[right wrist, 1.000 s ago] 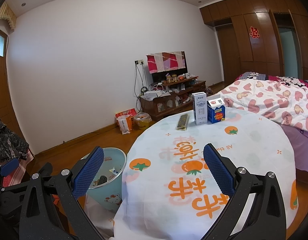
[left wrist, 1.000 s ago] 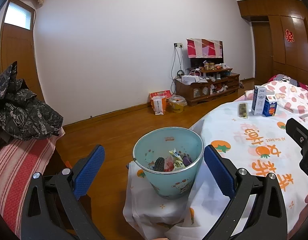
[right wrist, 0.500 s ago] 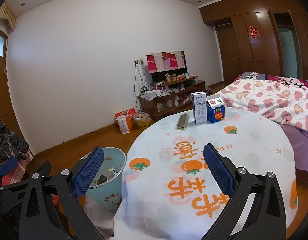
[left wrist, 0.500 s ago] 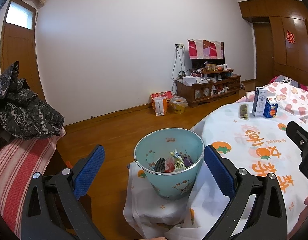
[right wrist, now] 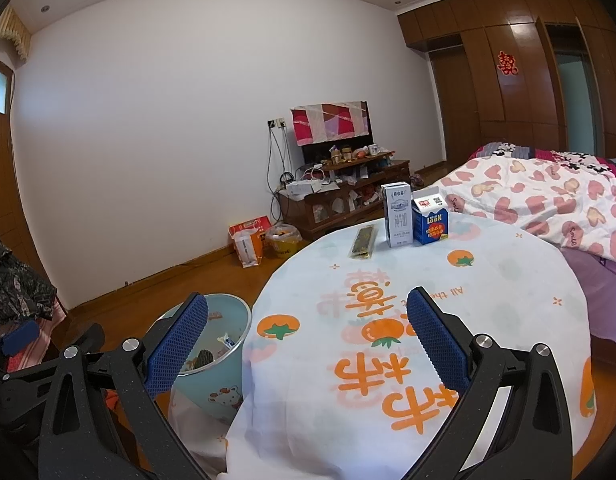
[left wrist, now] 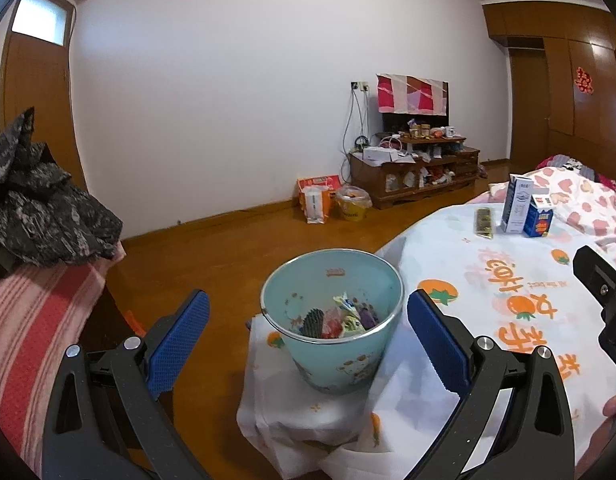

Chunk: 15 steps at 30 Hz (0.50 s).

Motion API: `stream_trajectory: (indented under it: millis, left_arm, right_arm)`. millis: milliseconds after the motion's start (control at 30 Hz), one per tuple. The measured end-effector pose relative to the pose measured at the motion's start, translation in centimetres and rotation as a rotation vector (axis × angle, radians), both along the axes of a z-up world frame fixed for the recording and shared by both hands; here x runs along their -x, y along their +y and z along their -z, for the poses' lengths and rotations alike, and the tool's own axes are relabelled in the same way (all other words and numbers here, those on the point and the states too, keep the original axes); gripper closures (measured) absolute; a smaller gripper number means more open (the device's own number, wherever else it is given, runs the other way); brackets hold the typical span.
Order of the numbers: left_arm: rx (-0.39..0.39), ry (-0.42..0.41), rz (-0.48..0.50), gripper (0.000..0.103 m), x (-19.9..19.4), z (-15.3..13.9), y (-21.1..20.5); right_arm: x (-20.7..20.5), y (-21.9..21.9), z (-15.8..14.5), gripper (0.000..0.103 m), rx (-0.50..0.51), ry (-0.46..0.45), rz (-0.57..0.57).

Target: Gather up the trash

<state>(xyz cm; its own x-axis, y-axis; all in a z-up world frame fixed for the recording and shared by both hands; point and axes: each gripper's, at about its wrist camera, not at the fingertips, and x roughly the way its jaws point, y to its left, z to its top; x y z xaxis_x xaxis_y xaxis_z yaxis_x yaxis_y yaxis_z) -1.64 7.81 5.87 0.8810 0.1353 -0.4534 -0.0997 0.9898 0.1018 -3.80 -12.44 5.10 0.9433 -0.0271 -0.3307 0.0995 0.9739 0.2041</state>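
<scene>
Both the left tool (left wrist: 308,322) and the right tool (right wrist: 307,320) stood wide and empty, while across the surface (right wrist: 487,304) two light, crushable cartons (right wrist: 413,220) (grip the flat sides) stood beside a flat wrapper (right wrist: 363,243).

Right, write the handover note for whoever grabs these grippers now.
Left gripper: open, empty, pointed at the blue bin.
Right gripper: open, empty, over the near part of the round table.
The bin stands beside the table on a cloth-covered stand and already holds several wrappers.
At the far side of the table: a dark flat wrapper, a tall white carton and a short blue carton, both upright.
Left to do: those three, if they are trash, into the bin.
</scene>
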Motion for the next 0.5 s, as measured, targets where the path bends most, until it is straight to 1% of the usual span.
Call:
stream_trajectory:
  millis: [500]
  left_arm:
    - [-0.024, -0.014, -0.009, 0.006, 0.18, -0.18, -0.17]
  right_arm:
    - [-0.08, 0.15, 0.16, 0.005, -0.003, 0.004, 0.003]
